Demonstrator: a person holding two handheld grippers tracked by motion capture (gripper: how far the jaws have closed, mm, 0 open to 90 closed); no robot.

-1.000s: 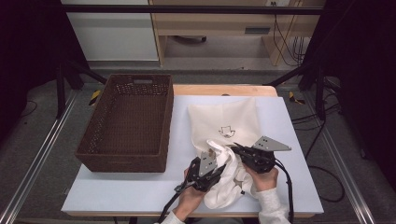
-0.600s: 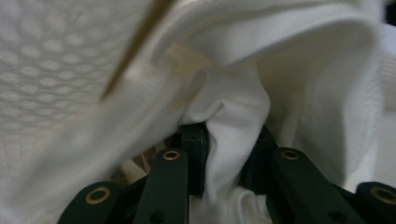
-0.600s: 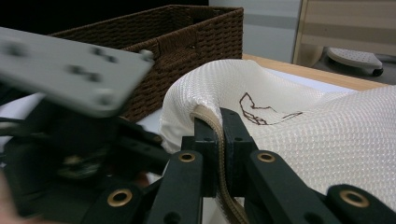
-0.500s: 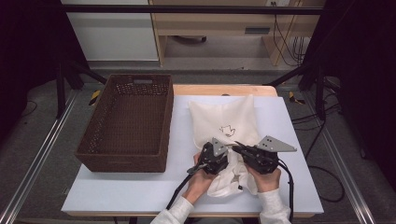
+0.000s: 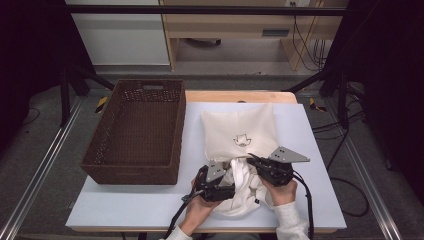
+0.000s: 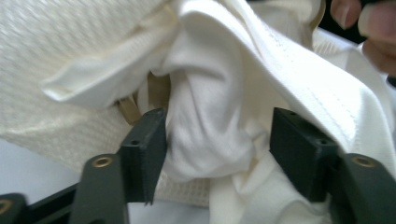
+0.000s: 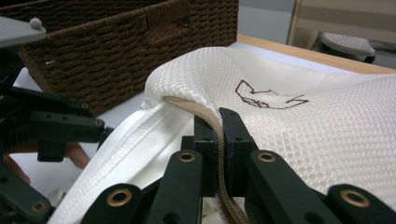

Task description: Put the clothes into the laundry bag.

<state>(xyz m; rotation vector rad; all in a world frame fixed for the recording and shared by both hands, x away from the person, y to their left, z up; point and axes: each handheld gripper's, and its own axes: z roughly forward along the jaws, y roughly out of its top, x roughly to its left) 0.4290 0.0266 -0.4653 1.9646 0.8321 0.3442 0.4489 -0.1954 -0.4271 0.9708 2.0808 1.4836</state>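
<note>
At the near edge of the desk (image 5: 125, 210), the white garment (image 5: 243, 192) lies bunched at the open mouth of the mesh laundry bag (image 5: 240, 131). The left gripper (image 5: 226, 181) has just been opening; its jaws stand spread with a fold of the garment between them. The right gripper (image 5: 256, 164) is pressed together on the bag's zipper edge (image 7: 205, 112), lifting it. The wicker basket (image 5: 137, 130) stands to the left

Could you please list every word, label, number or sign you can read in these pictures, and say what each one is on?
No readable words or numbers anywhere.
Mesh laundry bag: a small dark outline emblem, a drawn figure with no letters; the right gripper view shows it as brown stitched lines.
Wicker basket: no label that can be seen.
</note>
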